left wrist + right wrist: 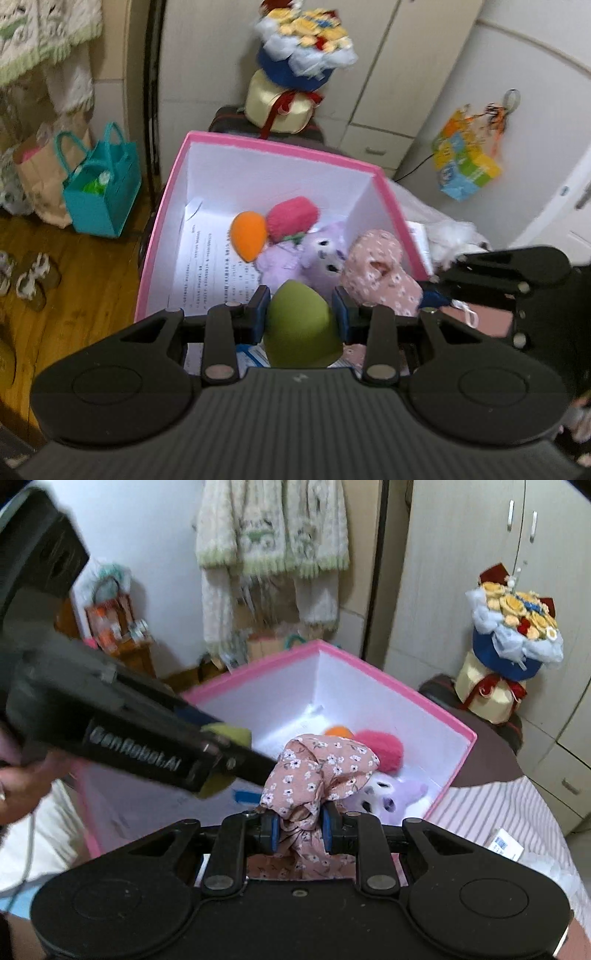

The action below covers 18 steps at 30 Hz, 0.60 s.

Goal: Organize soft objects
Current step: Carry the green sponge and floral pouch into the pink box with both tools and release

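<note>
Looks like the drop-off step: the left gripper (pixel 301 308) pinches a green makeup sponge (pixel 301 328) over the near edge of the pink box (pixel 280 146), while the right gripper (pixel 300 825) clamps a floral fabric bundle (pixel 317 771) above it. Next I'd guess both just lower and let go beside the purple plush (pixel 314 254). Box sits on a striped cloth (pixel 498 805), bedroom wardrobe (pixel 480 554) at the far side.

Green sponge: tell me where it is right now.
The green sponge is clamped in the left gripper, above the pink box's near edge, left of the floral cloth.
</note>
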### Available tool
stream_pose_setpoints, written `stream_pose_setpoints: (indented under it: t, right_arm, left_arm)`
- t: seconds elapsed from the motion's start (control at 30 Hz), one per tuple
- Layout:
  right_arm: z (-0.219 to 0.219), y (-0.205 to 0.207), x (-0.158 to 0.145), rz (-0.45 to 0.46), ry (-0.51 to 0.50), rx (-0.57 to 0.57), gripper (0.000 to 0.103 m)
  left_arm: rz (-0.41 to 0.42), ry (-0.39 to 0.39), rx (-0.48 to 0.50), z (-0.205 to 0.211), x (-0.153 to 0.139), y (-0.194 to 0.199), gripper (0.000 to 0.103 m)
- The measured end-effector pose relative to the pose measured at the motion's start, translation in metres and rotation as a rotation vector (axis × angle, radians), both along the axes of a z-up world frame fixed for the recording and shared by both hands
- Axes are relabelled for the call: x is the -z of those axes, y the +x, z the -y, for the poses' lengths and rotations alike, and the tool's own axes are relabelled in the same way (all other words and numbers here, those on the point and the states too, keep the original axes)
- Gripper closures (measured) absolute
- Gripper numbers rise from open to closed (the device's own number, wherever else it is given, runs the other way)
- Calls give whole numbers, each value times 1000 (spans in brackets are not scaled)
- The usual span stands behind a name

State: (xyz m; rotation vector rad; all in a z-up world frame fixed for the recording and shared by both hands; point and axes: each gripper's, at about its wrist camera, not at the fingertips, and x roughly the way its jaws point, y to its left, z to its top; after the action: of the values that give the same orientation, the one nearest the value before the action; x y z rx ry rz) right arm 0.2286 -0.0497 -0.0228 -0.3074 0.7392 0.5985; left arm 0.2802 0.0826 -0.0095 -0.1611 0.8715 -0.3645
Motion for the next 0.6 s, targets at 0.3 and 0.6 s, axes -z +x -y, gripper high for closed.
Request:
stream_pose_setpoints:
  t: [0.3, 0.6]
  right_arm:
    - [-16, 9, 15, 18, -152, 10, 77]
    - [-1, 2, 10, 82, -71, 67, 44]
  left_arm:
    - [-45, 61, 8, 12, 11, 33, 67]
    - [2, 43, -12, 8, 12, 29, 52]
